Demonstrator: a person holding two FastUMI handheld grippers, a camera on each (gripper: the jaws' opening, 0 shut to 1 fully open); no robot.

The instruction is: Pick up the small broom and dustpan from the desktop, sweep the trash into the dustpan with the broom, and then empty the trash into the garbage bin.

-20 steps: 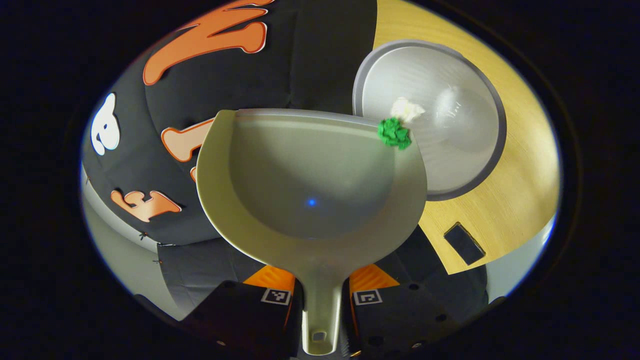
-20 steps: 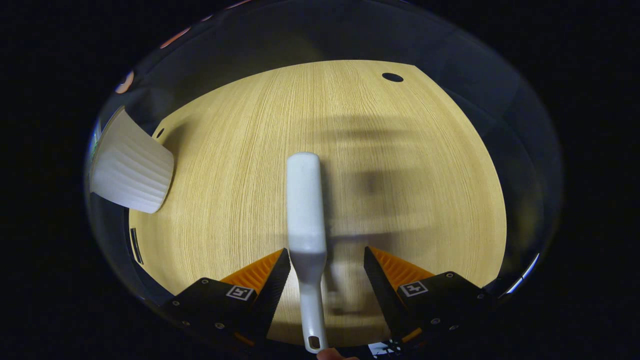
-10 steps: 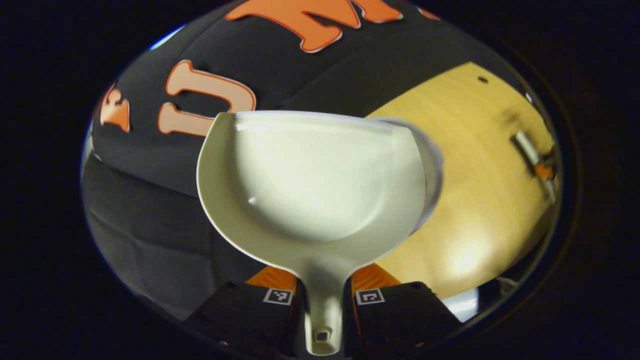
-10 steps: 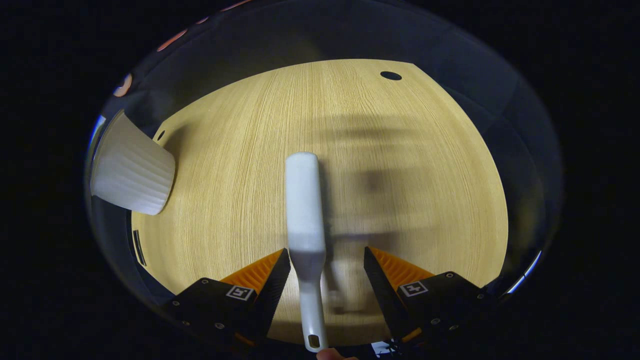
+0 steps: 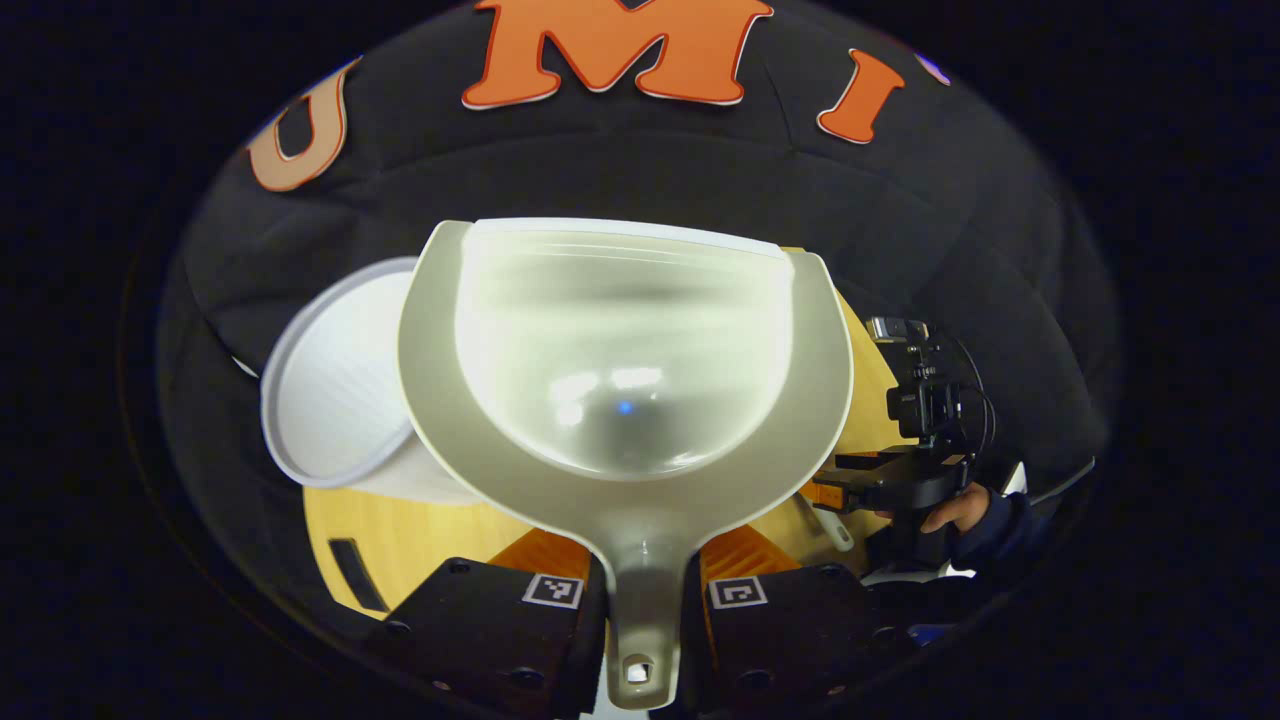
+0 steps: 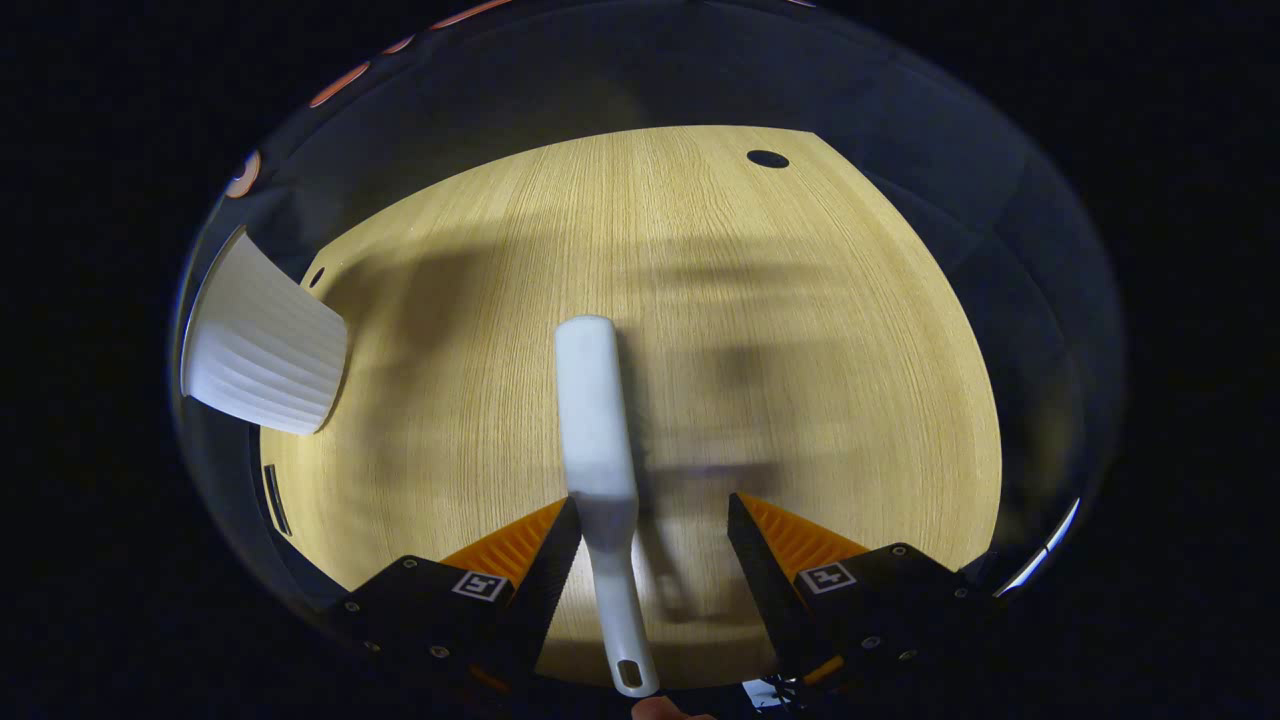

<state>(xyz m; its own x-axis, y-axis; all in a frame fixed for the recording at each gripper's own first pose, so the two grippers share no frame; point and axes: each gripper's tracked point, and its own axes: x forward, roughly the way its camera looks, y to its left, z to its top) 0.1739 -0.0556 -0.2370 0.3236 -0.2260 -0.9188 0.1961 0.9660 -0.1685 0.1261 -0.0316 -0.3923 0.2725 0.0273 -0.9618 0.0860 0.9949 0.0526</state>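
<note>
Left hand-held gripper (image 5: 640,590) clamps the light, stiff dustpan (image 5: 625,370) by its handle; right hand-held gripper (image 6: 650,545) stands wide around the slim broom (image 6: 597,420).

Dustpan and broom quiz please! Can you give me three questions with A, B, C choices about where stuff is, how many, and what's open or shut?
1. In the left gripper view, where is the bin?
A. Left of the dustpan
B. Right of it
C. Inside it

2. How many trash bits lie in the dustpan?
A. Five
B. Two
C. None

3. The right hand-held gripper by the broom is:
A. Shut on it
B. Open
C. Shut on the bin

Answers:
1 A, its white rim peeks out past the dustpan's left edge.
2 C, the scoop is bare.
3 B, its fingers stand wide apart with the broom between them.
</note>
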